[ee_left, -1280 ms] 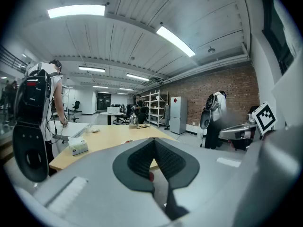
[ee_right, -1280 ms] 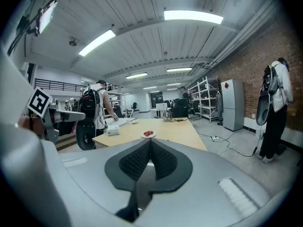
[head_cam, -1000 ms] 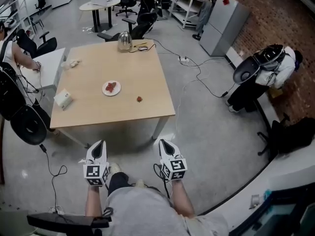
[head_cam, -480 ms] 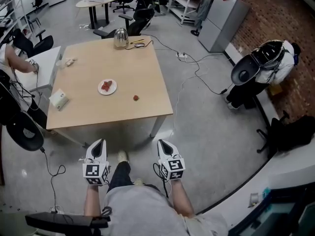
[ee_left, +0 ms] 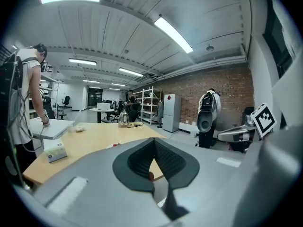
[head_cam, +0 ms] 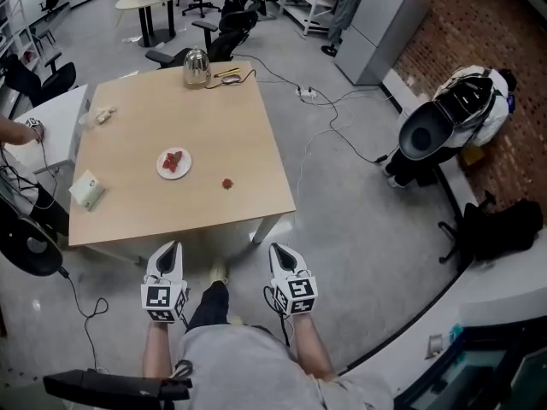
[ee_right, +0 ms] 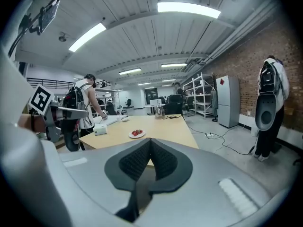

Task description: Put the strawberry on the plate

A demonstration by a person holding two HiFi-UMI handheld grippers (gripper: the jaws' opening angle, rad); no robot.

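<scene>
A small red strawberry [head_cam: 227, 184] lies loose on the wooden table [head_cam: 239, 135], right of a white plate [head_cam: 173, 162] that holds red strawberry pieces. Both grippers hover off the table's near edge, over the person's legs. My left gripper [head_cam: 173, 248] is shut with nothing in it, and so is my right gripper [head_cam: 276, 249]. In the left gripper view the shut gripper [ee_left: 154, 142] points at the table, with the plate [ee_left: 112, 145] just above its jaws. In the right gripper view the plate [ee_right: 137, 134] shows beyond the shut gripper [ee_right: 150, 141].
A metal kettle [head_cam: 197, 68] stands at the table's far edge, and a tissue box [head_cam: 87, 189] lies near its left corner. Someone's hand [head_cam: 19, 131] rests on the white side table. A black chair [head_cam: 26, 242] stands left, and cables [head_cam: 333, 118] run over the floor at right.
The table, plate and strawberry have slid lower and left in the head view as the person steps closer. Both grippers stay shut and side by side.
</scene>
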